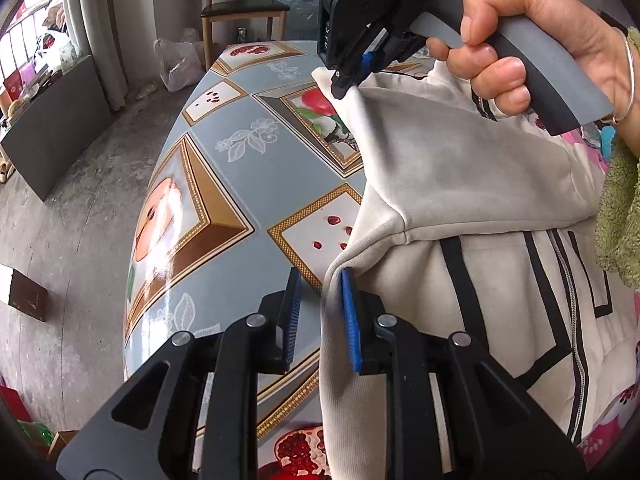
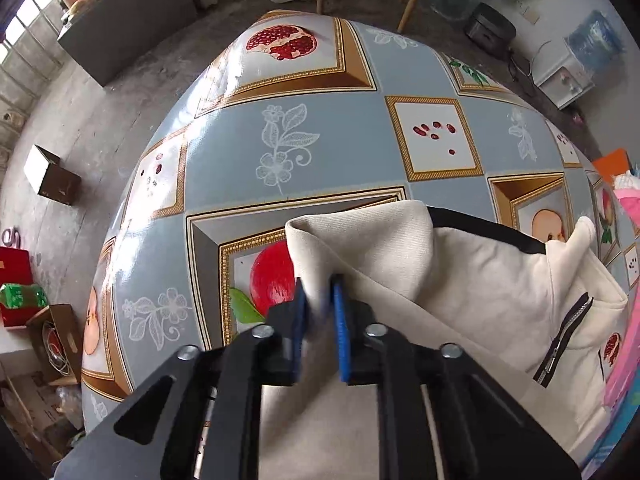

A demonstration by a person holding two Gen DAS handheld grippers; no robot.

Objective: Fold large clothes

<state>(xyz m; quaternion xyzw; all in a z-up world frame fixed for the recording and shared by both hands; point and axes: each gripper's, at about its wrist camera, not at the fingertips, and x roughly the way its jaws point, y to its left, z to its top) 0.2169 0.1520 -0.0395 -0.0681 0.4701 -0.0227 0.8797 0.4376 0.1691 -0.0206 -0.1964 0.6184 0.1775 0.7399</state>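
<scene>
Cream fleece, trimmed with black bands and a zip, makes up the jacket (image 1: 460, 184) that lies on the near part of a table (image 1: 240, 168) covered in glossy grey-blue oilcloth printed with pomegranates and gold frames. The jacket covers only the side of the table nearest the person; the rest of the cloth is bare.

The right gripper (image 2: 320, 312), pointing almost straight down, has its blue pads pressed together on a fold of the jacket's upper edge, near the hood or collar, and the fabric peaks up between them. In the left wrist view the same tool shows above the jacket, held in the person's hand (image 1: 532, 52), with a green fuzzy sleeve (image 1: 620, 208) behind it.

The left gripper (image 1: 320, 292) sits at the jacket's near side edge, by a shoulder seam. Its pads stand slightly apart; the fabric edge lies against the right-hand pad, but it is hard to tell whether the other pad presses it, so the hold looks loose at best.

Beyond the table are a concrete floor, a wooden chair (image 1: 244, 12), a plastic bag (image 1: 178, 62) and cardboard boxes.

The likely trouble: if the right side lifts or pulls while the left has no firm pinch, the jacket could swing, bunch or slide on the slick oilcloth, and the fold would come out crooked. The thick fleece could also slip from a shallow pinch.
</scene>
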